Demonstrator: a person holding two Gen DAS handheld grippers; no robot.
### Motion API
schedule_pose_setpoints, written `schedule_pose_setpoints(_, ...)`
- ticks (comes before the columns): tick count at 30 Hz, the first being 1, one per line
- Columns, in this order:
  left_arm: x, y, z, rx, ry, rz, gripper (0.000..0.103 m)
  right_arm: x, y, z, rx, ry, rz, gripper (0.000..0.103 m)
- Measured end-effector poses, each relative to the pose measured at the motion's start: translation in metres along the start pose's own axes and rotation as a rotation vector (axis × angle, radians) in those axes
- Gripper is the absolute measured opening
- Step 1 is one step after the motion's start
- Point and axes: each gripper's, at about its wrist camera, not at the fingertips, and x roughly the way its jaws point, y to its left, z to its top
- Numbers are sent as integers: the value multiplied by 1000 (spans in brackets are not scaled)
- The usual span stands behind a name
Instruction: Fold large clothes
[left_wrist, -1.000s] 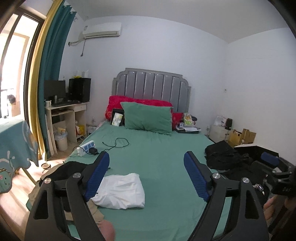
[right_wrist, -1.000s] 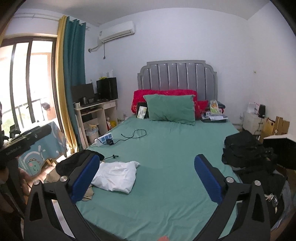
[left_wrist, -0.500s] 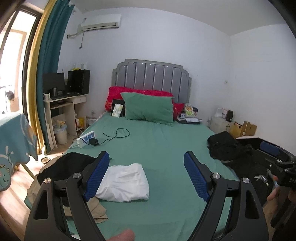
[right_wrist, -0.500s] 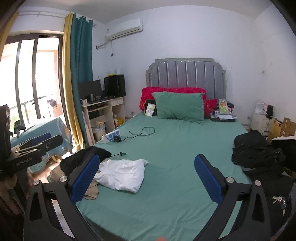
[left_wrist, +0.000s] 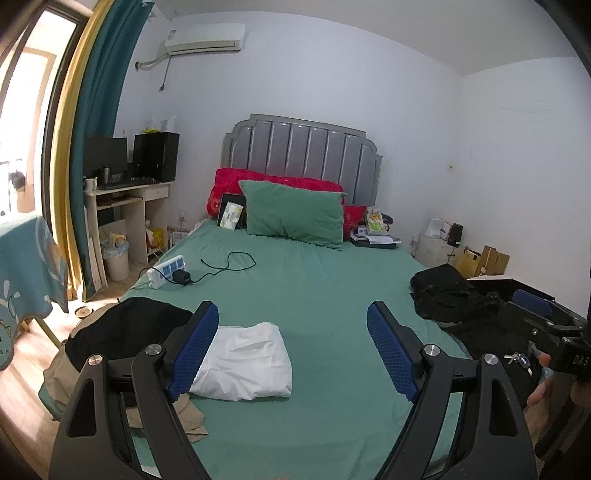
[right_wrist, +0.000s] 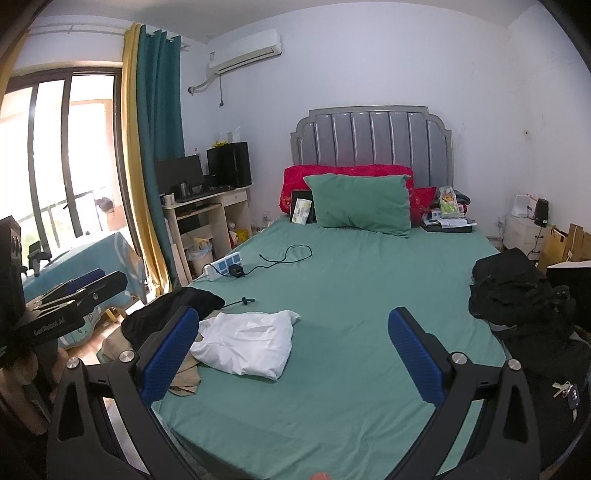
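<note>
Tools gape empty; left finger hides white garment's edge, seemingly folded.

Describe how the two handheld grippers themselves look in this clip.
Both the left gripper and right gripper have matte black frames with cut-outs and silver pivot bolts, and fingers faced with textured blue pads. White "GenRobot.AI" lettering marks the left gripper's body. No cables visible.

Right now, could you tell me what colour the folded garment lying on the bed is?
White: the folded garment lies on the green bed, clearest in the left wrist view.
</note>
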Motion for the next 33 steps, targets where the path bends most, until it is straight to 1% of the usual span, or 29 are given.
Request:
schedule_pose_setpoints(23, 1, -5, -2, 4, 9, -6, 85, 1, -4, -2, 9, 7, -1, 101)
schedule_pose_setpoints(26, 3, -5, -3, 10, 16, 12, 85, 1, -4, -2, 7, 8, -1, 101)
schedule_pose_setpoints(33, 4, -5, -6, 4, 26, 10, 85, 2, -4, -1, 0, 9, -1, 101)
